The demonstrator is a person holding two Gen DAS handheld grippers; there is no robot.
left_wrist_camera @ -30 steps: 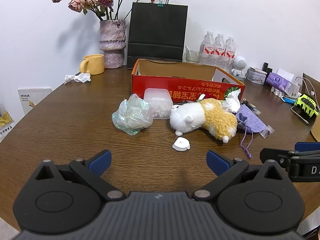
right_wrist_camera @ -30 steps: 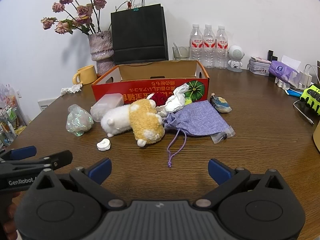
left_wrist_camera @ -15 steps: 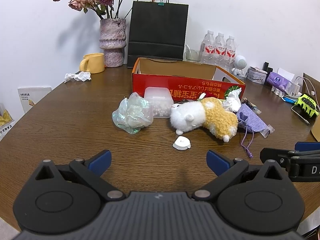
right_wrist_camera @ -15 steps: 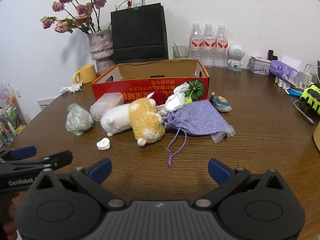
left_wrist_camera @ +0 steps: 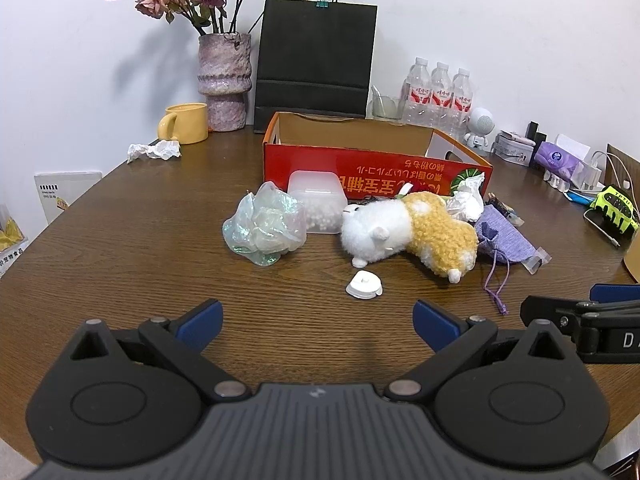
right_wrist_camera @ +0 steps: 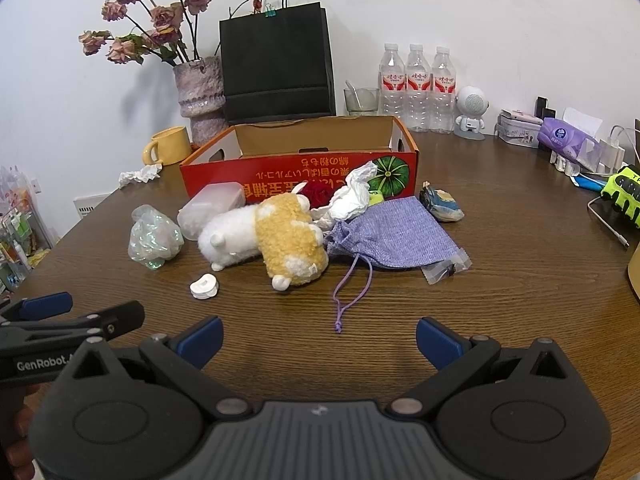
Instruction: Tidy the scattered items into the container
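From the left wrist view, the left gripper [left_wrist_camera: 316, 318] hangs low over the near edge of the round wooden table [left_wrist_camera: 120, 248], its blue-tipped fingers spread wide and holding nothing. It seems parked here to survey the pile before choosing. Straight ahead lies a small white plastic piece [left_wrist_camera: 363, 285], the closest item; beyond it a white and yellow plush toy [left_wrist_camera: 408, 234] lies on its side, with a crumpled iridescent film [left_wrist_camera: 265, 229] and a clear lidded tub [left_wrist_camera: 318, 207] to its left. All of it sits just in front of the red cardboard box [left_wrist_camera: 376, 168], which is open at the top and looks empty from here, so I judge nothing is tidied yet. The right gripper's tips show at the right edge, side-on.

From the right wrist view, the right gripper [right_wrist_camera: 318, 338] is likewise spread apart and empty, aimed at a purple drawstring pouch [right_wrist_camera: 394, 234] whose cord trails toward it. Crumpled white paper [right_wrist_camera: 348, 196] leans against the box, and a small wrapped packet [right_wrist_camera: 442, 205] sits off to the right.

The room is an ordinary office corner: white wall, a vase of dried roses [right_wrist_camera: 198, 88], a black paper bag [right_wrist_camera: 276, 64], a yellow mug [right_wrist_camera: 168, 146] and three water bottles [right_wrist_camera: 416, 84] along the table's back.
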